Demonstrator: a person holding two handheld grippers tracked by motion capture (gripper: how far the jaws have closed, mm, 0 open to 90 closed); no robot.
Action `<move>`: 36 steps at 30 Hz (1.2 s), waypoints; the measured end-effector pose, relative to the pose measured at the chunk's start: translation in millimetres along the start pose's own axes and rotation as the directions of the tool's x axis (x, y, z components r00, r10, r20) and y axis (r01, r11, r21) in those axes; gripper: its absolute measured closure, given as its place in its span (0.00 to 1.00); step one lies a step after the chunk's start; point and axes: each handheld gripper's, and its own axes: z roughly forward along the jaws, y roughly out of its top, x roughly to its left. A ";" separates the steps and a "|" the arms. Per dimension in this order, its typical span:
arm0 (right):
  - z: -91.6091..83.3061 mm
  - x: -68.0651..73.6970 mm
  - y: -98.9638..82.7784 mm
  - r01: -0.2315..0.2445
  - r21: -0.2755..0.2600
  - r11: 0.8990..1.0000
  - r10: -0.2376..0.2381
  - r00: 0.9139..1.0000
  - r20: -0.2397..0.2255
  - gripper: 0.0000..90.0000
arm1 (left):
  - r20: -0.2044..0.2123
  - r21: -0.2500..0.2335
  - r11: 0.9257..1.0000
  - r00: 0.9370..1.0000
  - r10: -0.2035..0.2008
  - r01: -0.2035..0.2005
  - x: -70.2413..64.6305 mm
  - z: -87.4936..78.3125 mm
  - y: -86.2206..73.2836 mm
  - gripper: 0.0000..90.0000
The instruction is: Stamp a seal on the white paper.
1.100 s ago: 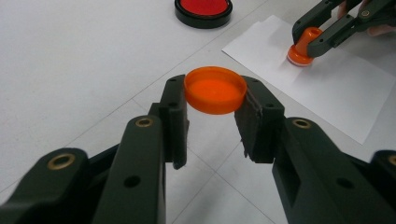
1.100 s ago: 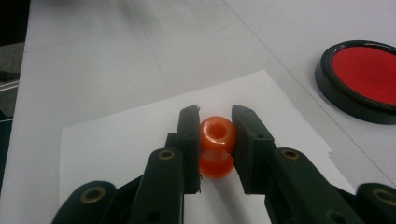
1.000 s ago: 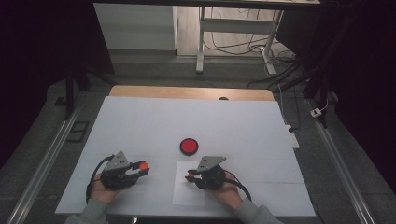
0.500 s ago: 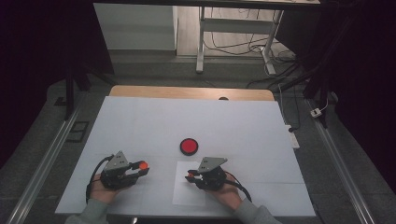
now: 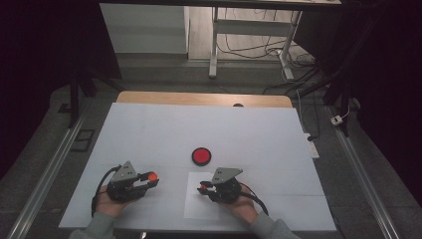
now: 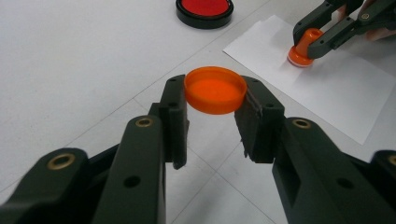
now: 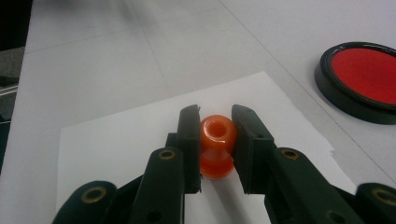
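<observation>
The left gripper [image 6: 212, 116] is pinching an orange cap [image 6: 215, 89] by its rim, one black jaw on each side, so the cap sits level between the jaw tips with its open side up and hangs a little above the white table [image 5: 149, 134]. In the high view that same left gripper [image 5: 152, 180] lies near the table's front edge, with the cap a small orange dot at its tip, pointing toward the middle. The right gripper [image 7: 214, 140] is clamped on an orange stamp [image 7: 217, 145] (a small knob-shaped piece with a hollow top), the jaws gripping its narrow handle while its wider base rests on a white sheet of paper [image 7: 116, 140]. From above, the right gripper [image 5: 204, 187] sits over the near left part of that sheet [image 5: 201, 209], its tip facing the left gripper, the two well apart. In the left gripper view the stamp [image 6: 303, 46] stands upright on the paper's corner, farther off, with the other jaws around it. A round red ink pad in a black case [image 5: 201, 156] lies just beyond the paper, between the two grippers and apart from both.
</observation>
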 end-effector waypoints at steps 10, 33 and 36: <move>-0.1 1.3 -0.4 0.008 -0.001 1.000 -0.008 1.000 0.009 0.81 | -0.002 -0.003 1.000 1.000 0.001 -0.001 0.3 -0.5 0.3 0.72; -38.3 -12.1 15.7 -0.104 -0.184 0.977 0.106 0.994 -0.002 0.80 | -0.001 -0.008 1.000 1.000 0.001 -0.001 1.1 -0.7 0.3 0.72; -39.6 -12.0 15.8 -0.109 -0.191 0.976 0.110 0.994 -0.004 0.80 | 0.001 -0.007 1.000 1.000 0.000 0.000 1.2 -0.6 0.3 0.72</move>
